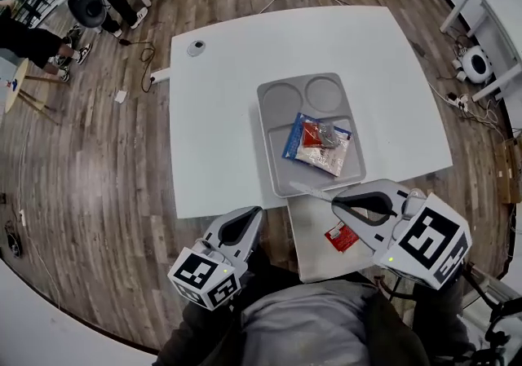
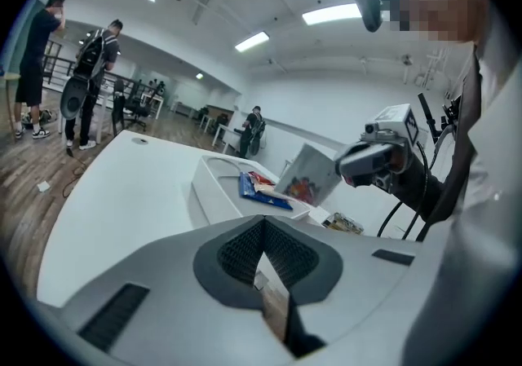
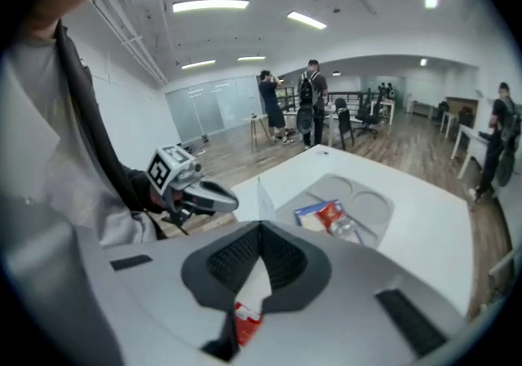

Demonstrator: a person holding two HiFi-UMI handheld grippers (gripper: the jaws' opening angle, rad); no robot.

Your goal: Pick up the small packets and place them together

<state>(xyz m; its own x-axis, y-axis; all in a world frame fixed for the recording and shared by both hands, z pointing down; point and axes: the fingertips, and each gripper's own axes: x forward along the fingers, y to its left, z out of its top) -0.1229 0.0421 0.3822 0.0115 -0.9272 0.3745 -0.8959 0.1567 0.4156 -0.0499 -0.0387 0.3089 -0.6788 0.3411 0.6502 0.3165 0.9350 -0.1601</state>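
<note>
On the wooden floor stands a wide white counter, and a smaller, lower white surface butts against its near edge. A grey tray with two round wells and a rectangular compartment lies on the counter towards that near edge. The person's right claw hangs above the lower surface, just beside the tray's near rim. Its jaws are closed on a thin white packet with red print, which sticks out from the tips over the tray's edge. In the left gripper view this packet shows as a flat, tilted sheet clamped at one side. The left claw hovers off the counter's near edge, well apart from the tray. Its jaw tips are pressed together with nothing between them, and only the counter's edge and the floor show through the gap behind the tips. Inside the tray's rectangular compartment a small pile of packets lies together: a blue one at the left, a red one partly over it, and a clear whitish one spreading to the right. One more red packet sits alone on the lower surface beneath the right claw, outside the tray.
</note>
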